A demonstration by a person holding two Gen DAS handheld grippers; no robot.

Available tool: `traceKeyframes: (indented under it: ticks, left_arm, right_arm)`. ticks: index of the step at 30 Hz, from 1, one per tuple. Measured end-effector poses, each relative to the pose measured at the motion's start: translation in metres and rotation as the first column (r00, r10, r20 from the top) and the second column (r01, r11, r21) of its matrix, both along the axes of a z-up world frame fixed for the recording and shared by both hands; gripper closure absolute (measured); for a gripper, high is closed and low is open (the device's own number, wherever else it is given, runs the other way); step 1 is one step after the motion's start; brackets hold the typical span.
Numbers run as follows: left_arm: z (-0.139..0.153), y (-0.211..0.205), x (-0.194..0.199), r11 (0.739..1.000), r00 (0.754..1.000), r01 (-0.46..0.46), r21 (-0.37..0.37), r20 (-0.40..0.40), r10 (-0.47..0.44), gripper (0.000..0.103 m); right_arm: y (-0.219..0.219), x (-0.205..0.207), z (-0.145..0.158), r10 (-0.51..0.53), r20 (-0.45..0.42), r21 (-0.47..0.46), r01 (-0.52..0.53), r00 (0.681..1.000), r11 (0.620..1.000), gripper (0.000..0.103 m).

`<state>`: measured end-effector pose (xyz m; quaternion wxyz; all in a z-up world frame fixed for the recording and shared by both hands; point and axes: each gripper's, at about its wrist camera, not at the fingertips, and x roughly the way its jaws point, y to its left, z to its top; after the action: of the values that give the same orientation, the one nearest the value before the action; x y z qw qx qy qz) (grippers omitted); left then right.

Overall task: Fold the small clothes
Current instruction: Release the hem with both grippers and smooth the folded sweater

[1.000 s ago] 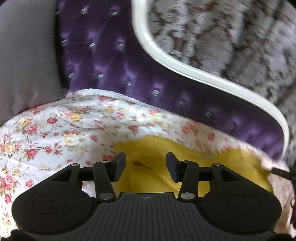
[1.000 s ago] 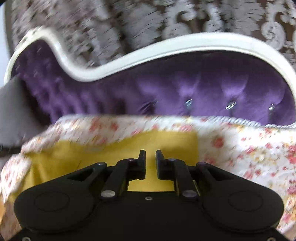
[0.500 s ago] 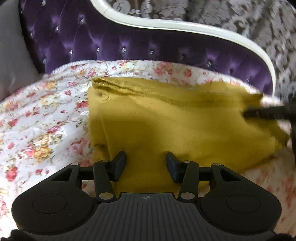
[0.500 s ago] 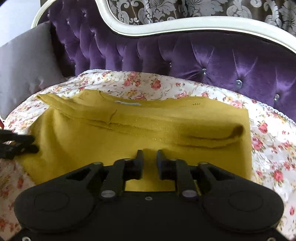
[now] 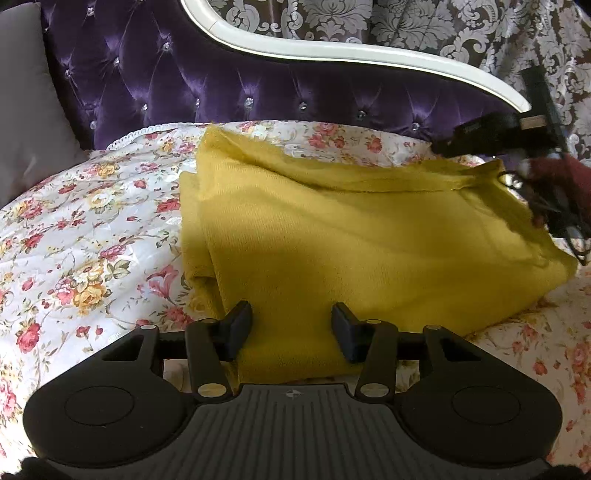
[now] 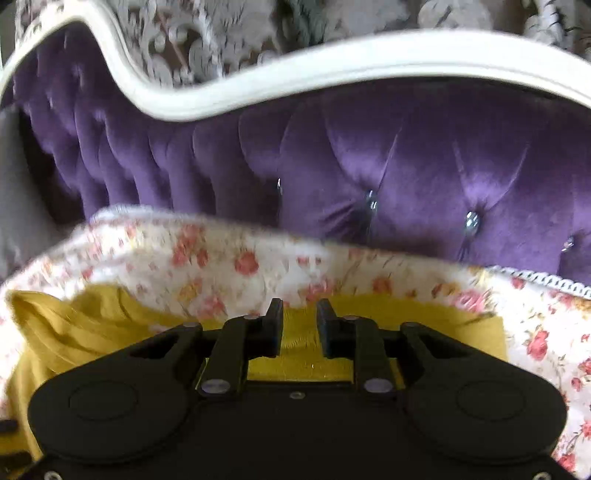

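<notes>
A mustard-yellow garment (image 5: 369, 251) lies folded on the floral bedspread (image 5: 85, 236). My left gripper (image 5: 291, 325) is open and empty, its fingers spread over the garment's near edge. My right gripper (image 6: 299, 321) hovers low over the garment's far edge (image 6: 303, 354); its jaws stand a narrow gap apart with yellow cloth showing between them, and I cannot tell whether they pinch it. The right gripper also shows in the left wrist view (image 5: 517, 136) at the garment's far right corner.
A purple tufted headboard (image 5: 258, 81) with a white curved frame (image 5: 369, 55) runs behind the bed. A grey pillow (image 5: 26, 110) leans at the left. Patterned wallpaper (image 5: 406, 22) is behind.
The left gripper pulled back and up, so the whole folded garment shows. The right gripper dropped low toward the garment's far edge; its view is blurred by motion.
</notes>
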<state>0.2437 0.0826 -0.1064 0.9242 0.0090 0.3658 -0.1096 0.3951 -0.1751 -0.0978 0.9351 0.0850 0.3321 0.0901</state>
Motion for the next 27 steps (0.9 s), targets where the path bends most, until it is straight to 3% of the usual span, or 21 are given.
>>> traceKeyframes:
  ticks: [5, 9, 14, 18, 23, 27]
  left_arm:
    - [0.001, -0.001, 0.002, 1.000, 1.000, 0.006, 0.008, -0.005, -0.006, 0.056]
    - [0.000, -0.001, 0.001, 1.000, 1.000, 0.006, 0.011, 0.002, -0.006, 0.056]
    - [-0.002, -0.005, -0.004, 0.999, 0.999, 0.010, 0.036, 0.033, -0.011, 0.055]
    - [-0.002, -0.003, -0.006, 1.000, 0.999, 0.013, 0.027, 0.043, -0.014, 0.055]
    - [-0.001, -0.004, -0.007, 0.999, 0.999, 0.012, 0.032, 0.045, -0.013, 0.055]
    - [0.001, -0.003, -0.005, 1.000, 0.999, 0.015, 0.027, 0.033, -0.015, 0.055]
  right_arm:
    - [0.011, -0.048, 0.011, 0.099, 0.027, -0.047, -0.097, 0.995, 0.994, 0.070]
    - [0.026, -0.081, 0.001, 0.186, -0.013, -0.068, -0.187, 0.982, 0.980, 0.068]
    - [0.051, -0.088, -0.016, 0.264, -0.070, -0.112, -0.271, 0.962, 0.956, 0.068]
    - [0.059, -0.057, -0.019, 0.237, -0.084, -0.104, -0.245, 0.968, 0.964, 0.066]
    - [0.050, 0.009, -0.016, 0.117, -0.110, -0.077, -0.126, 0.987, 0.989, 0.066]
    - [0.024, 0.015, -0.002, 0.010, -0.033, -0.007, -0.010, 0.999, 1.000, 0.064]
